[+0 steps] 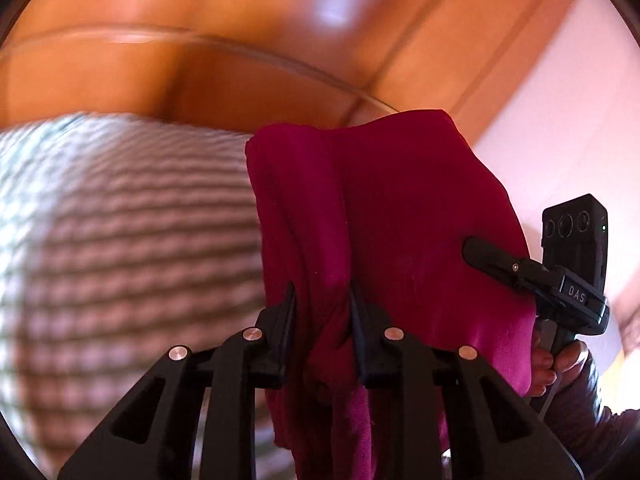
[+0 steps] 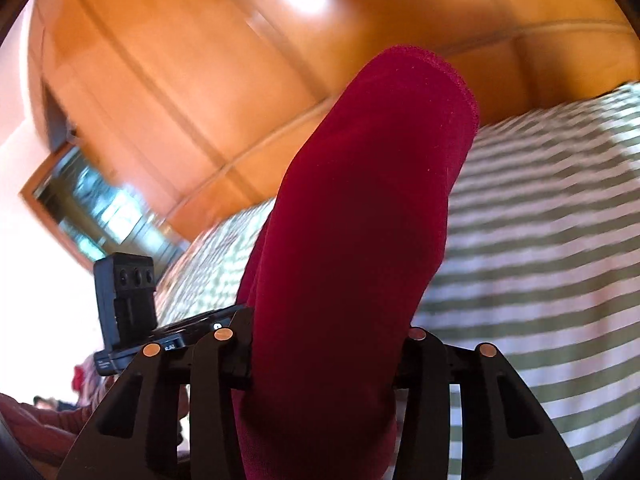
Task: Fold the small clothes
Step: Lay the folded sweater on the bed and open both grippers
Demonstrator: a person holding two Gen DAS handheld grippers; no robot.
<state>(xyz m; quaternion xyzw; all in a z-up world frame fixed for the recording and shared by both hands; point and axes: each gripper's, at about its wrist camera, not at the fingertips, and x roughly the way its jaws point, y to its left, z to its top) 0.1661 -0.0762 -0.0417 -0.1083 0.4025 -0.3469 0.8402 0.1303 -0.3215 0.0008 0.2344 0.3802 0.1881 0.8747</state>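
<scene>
A magenta garment [image 1: 400, 200] hangs lifted above a striped bed cover [image 1: 100, 240]. My left gripper [image 1: 322, 286] is shut on a bunched fold of it, with cloth trailing down between the fingers. In the left wrist view the cloth stretches right to my right gripper, where one finger [image 1: 486, 254] lies against the near face and the other is hidden behind the fabric. In the right wrist view the garment [image 2: 360, 220] rises in a thick roll from my right gripper [image 2: 324, 344], which is shut on it. The cloth covers its fingertips.
Green and white striped bedding [image 2: 540, 240] lies below both grippers. Glossy wooden panels [image 1: 240, 20] stand behind the bed, with a pale wall [image 1: 560, 120] to one side. A person's hand [image 1: 548, 364] holds the right gripper. The left gripper's body [image 2: 128, 300] and a framed glass opening [image 2: 92, 208] show at left.
</scene>
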